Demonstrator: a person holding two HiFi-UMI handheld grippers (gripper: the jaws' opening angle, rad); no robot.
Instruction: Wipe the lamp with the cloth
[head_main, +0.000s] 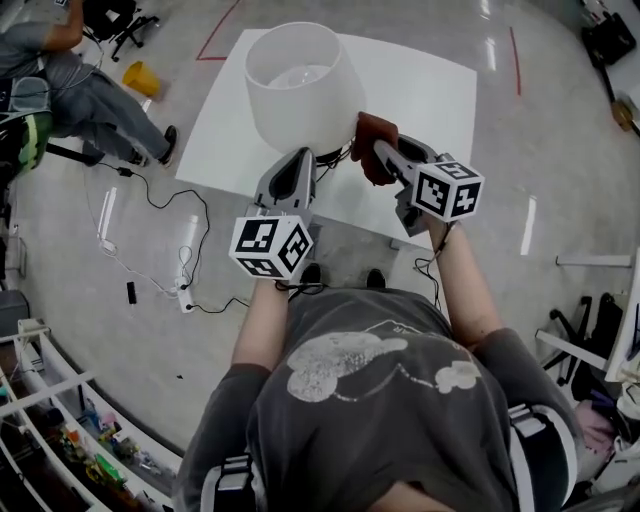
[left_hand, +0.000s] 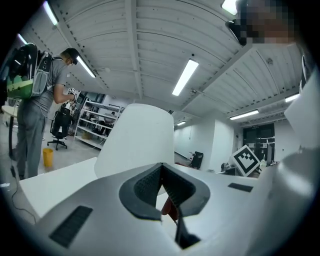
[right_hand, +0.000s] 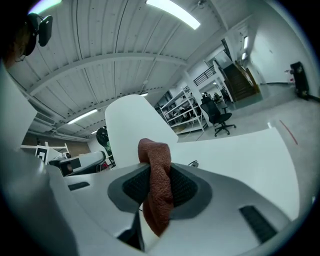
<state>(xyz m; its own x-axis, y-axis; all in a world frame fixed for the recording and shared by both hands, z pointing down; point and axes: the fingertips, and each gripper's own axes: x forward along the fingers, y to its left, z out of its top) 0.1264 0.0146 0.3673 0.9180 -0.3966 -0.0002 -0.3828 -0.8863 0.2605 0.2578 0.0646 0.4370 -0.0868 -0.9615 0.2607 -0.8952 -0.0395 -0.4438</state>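
1. Because everything else rests on it, the white table (head_main: 440, 90) comes first; it stands on a grey floor.
2. The lamp (head_main: 298, 95) stands upright near the table's front edge, just ahead of both grippers. Its white shade is open at the top, and a pale rounded bulb (head_main: 300, 75) shows inside. The shade looks thin, light and easy to dent or tip. It is probably best steadied at the stem or base beneath and wiped with light pressure.
3. A yellow bucket (head_main: 140, 78) sits on the floor, well apart from the table at the left. Its contents cannot be made out.
4. The left gripper (head_main: 300, 160) has its jaws pressed together with nothing between them. Its tip is just under the shade's lower rim; whether it touches the lamp is unclear.
5. The right gripper (head_main: 385, 155) is clamped on the cloth, beside the shade's lower right.
6. The cloth (right_hand: 157, 185) is rust-brown and soft. It bulges above the pads and hangs limp below, so it should follow the shade's curve easily.
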